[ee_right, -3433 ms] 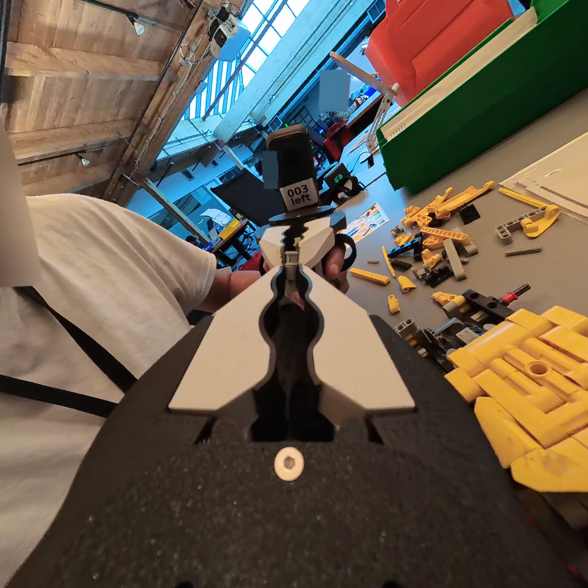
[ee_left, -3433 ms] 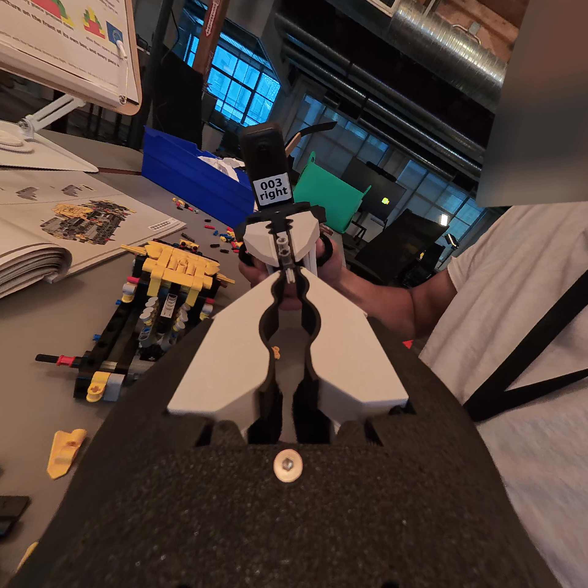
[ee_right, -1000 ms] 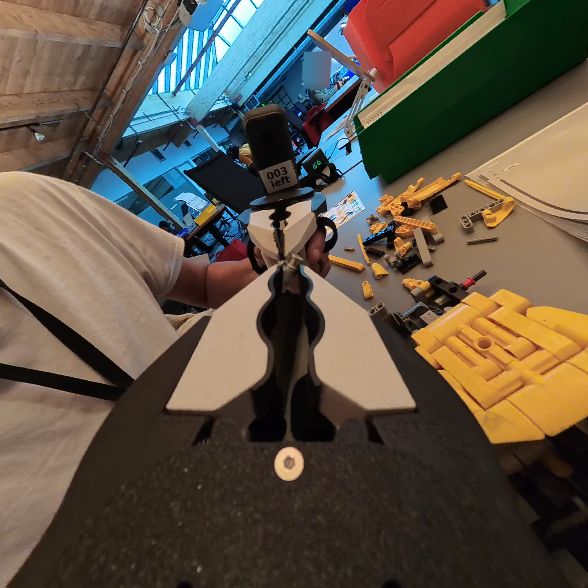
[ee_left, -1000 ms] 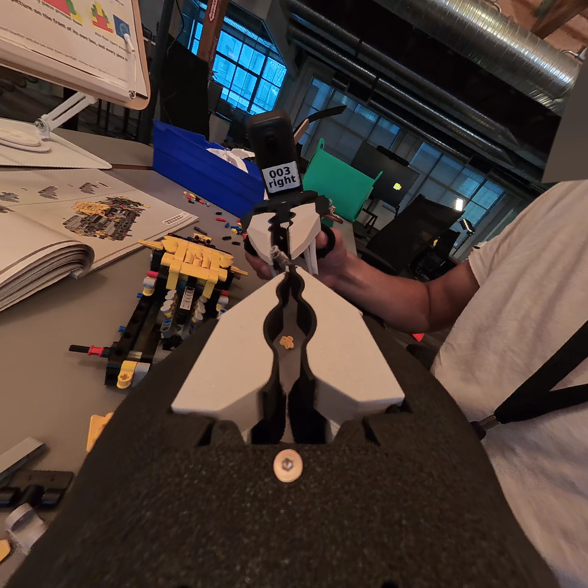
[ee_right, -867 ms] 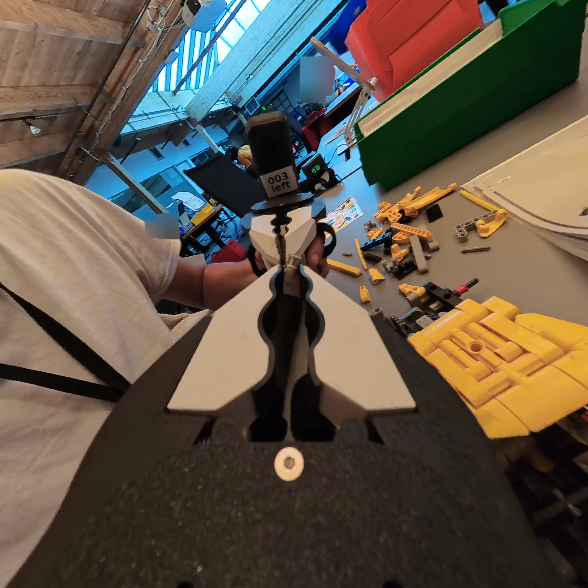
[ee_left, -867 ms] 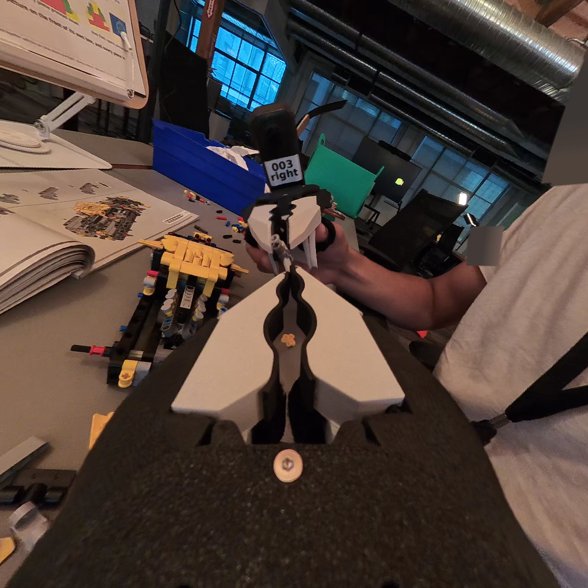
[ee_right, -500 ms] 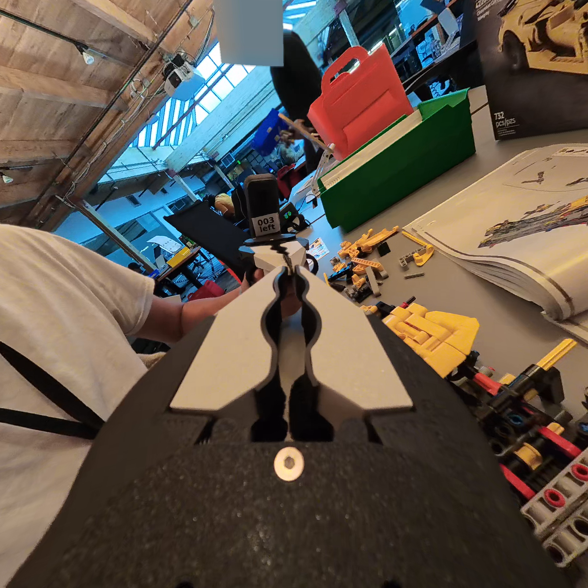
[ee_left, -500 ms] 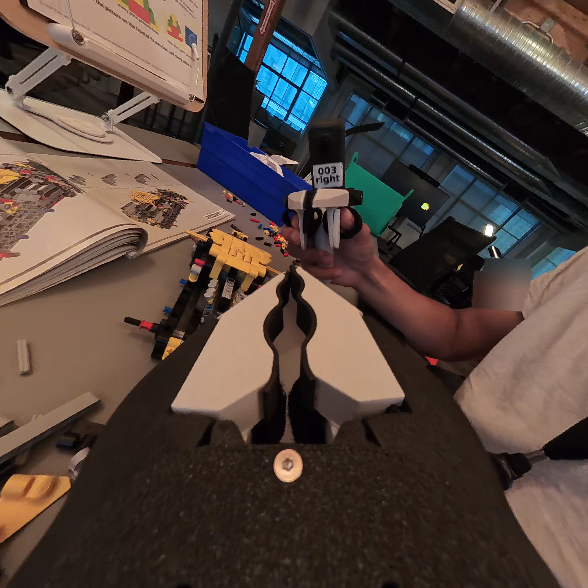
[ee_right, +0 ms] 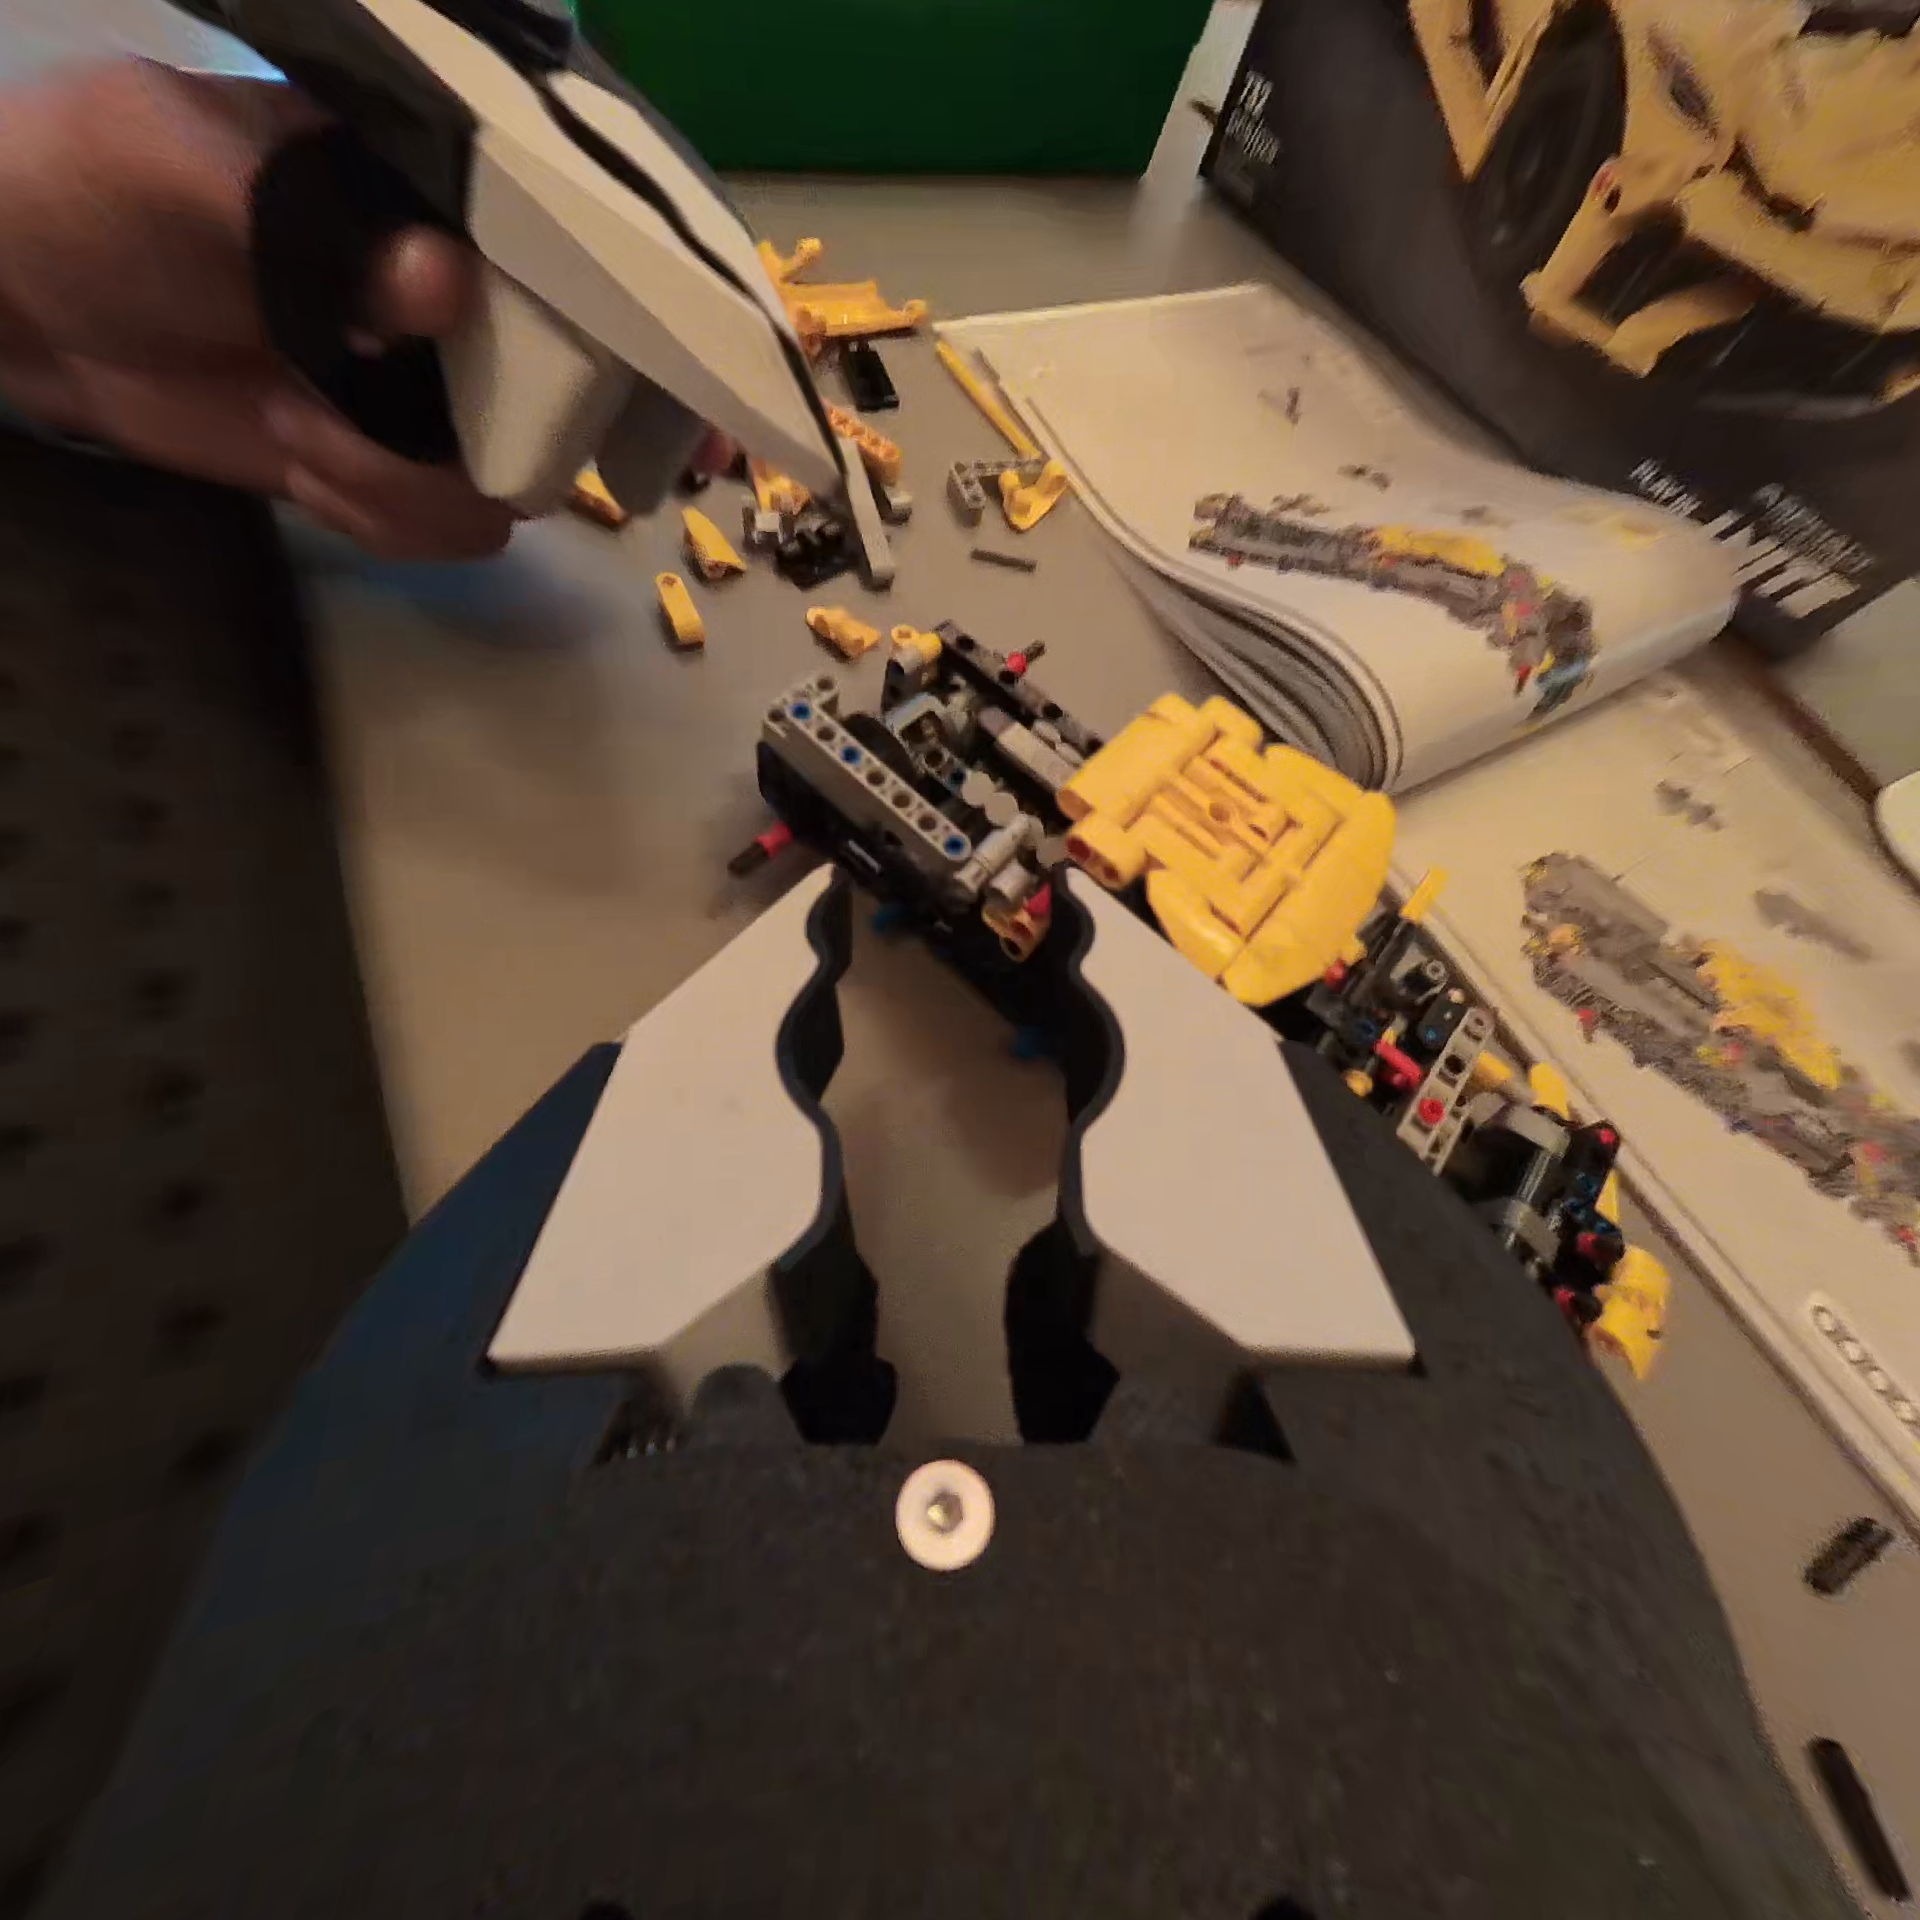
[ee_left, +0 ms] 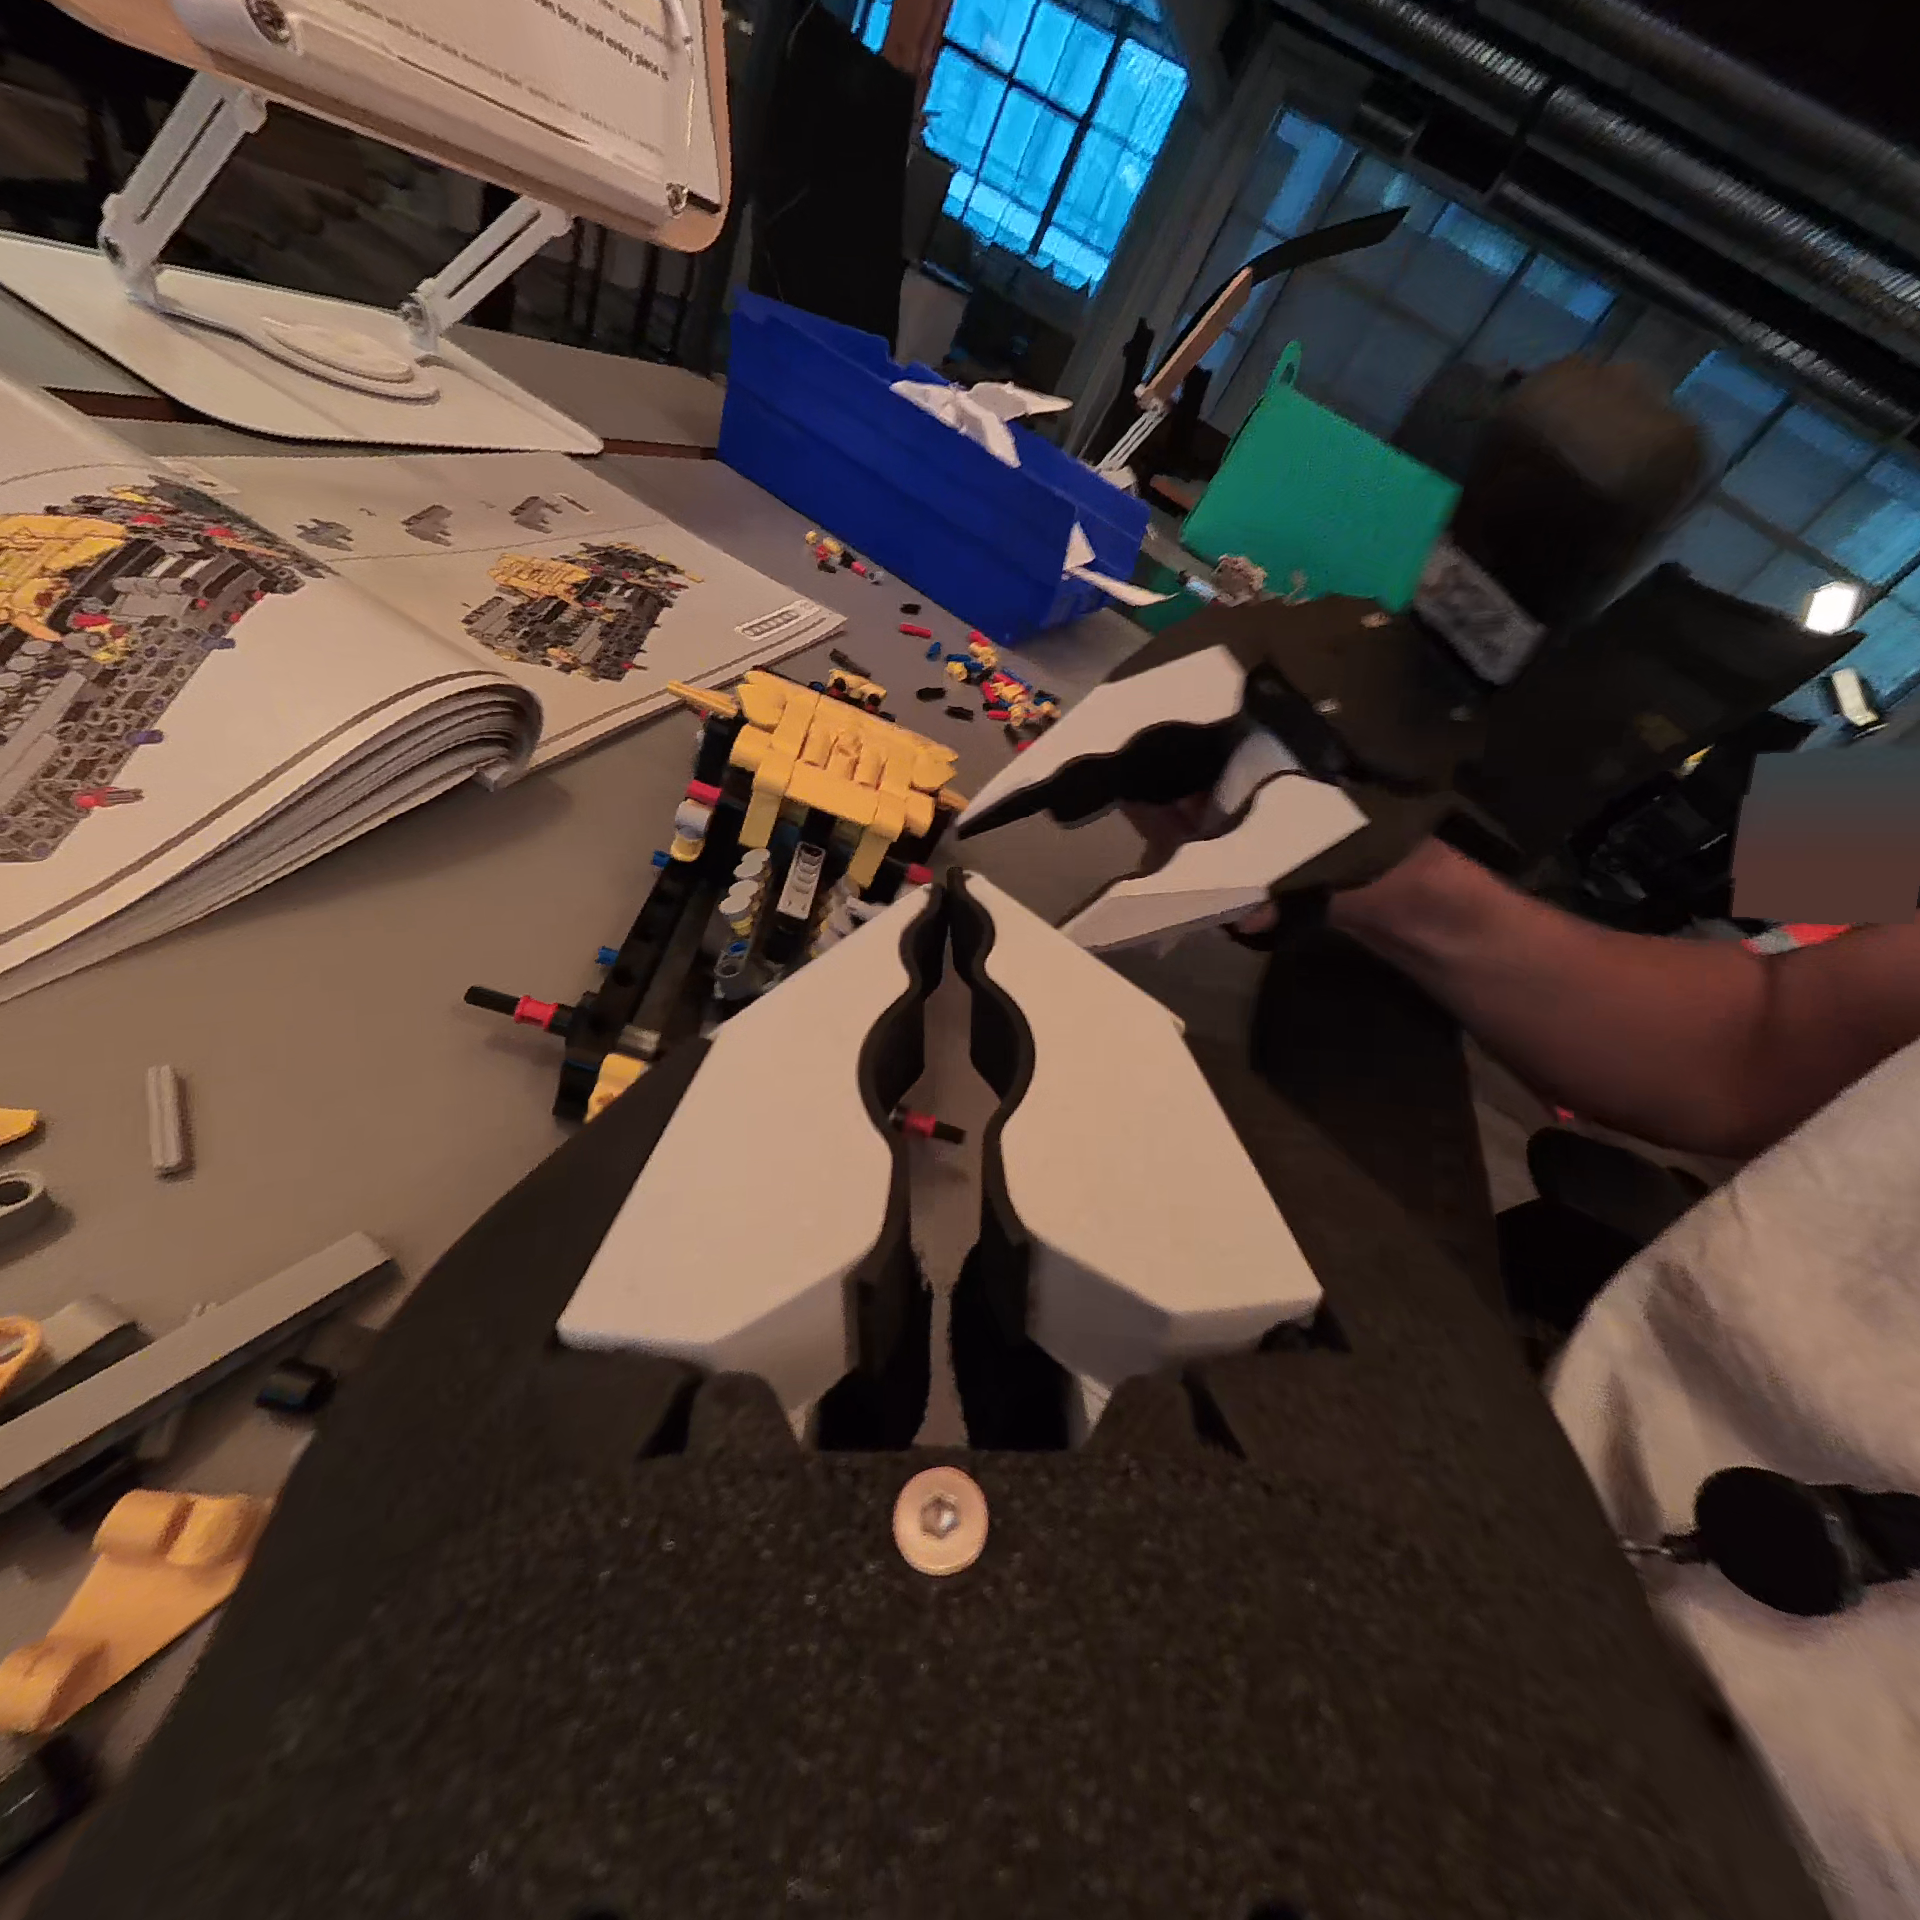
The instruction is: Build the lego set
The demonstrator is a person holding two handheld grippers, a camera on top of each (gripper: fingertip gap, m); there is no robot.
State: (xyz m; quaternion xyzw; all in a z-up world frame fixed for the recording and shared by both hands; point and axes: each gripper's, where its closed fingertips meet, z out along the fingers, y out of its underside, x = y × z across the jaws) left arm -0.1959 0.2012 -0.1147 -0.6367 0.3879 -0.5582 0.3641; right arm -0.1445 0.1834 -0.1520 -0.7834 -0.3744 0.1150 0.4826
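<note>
You had your right gripper (ee_right: 956,914) spread wide and angled down at the model (ee_right: 1049,810), its tips just short of the grey beam end, nothing between them. Your left gripper (ee_left: 951,904) was closed at the tips; I could see no part pinched there, and the small red-and-black pin (ee_left: 925,1124) showing in the gap looked to be lying on the table (ee_left: 312,997) beneath it, though I could not tell for sure. The model sat on the table beside the open manual (ee_left: 260,665), yellow panel (ee_right: 1226,821) toward the book, black-and-grey frame toward you. Loose yellow and grey pieces (ee_right: 769,540) lay beyond it, under your left gripper in the right wrist view. My reading was that you were between placements and reaching to take hold of the model, either to steady or to turn it. The next move called for a grip on the solid frame, not on the yellow panel or a protruding pin, with the tongs closing squarely so that nothing popped loose.
</note>
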